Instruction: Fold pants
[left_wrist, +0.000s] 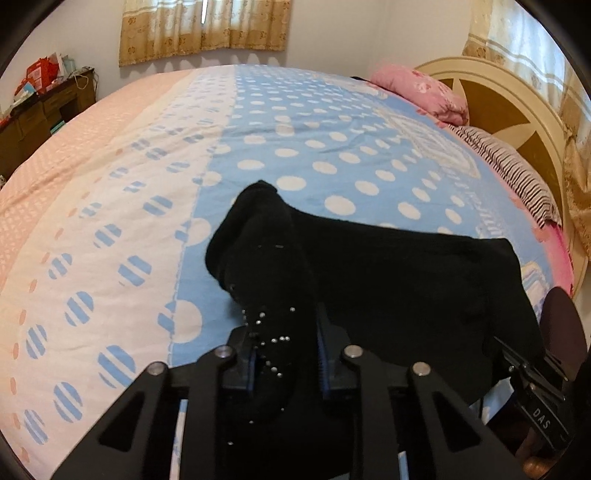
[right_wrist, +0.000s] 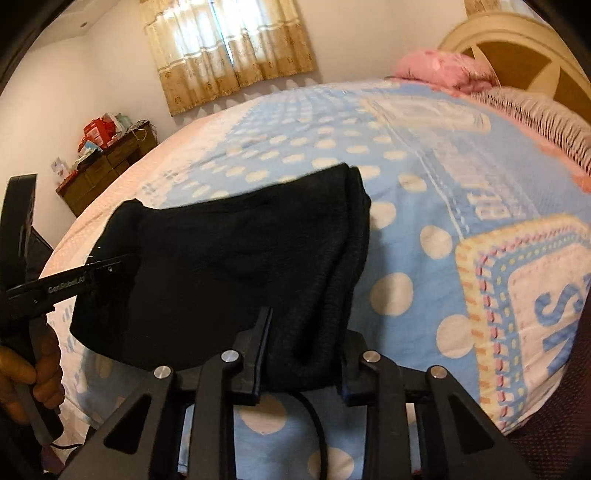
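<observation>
Black pants (left_wrist: 406, 280), folded into a short wide bundle, are held up over the bed between both grippers. My left gripper (left_wrist: 284, 354) is shut on the left end, where small silver studs show on the cloth. My right gripper (right_wrist: 301, 354) is shut on the right end of the pants (right_wrist: 240, 266), a thick ribbed fold. The left gripper also shows at the left of the right wrist view (right_wrist: 110, 266), and the right gripper at the right edge of the left wrist view (left_wrist: 517, 354). The cloth hides the fingertips.
The bed (left_wrist: 295, 129) has a blue sheet with white dots and a pink and white side. A pink quilt (left_wrist: 421, 92) and a striped pillow (left_wrist: 509, 170) lie by the cream headboard (left_wrist: 498, 96). A wooden cabinet (left_wrist: 40, 118) stands at far left.
</observation>
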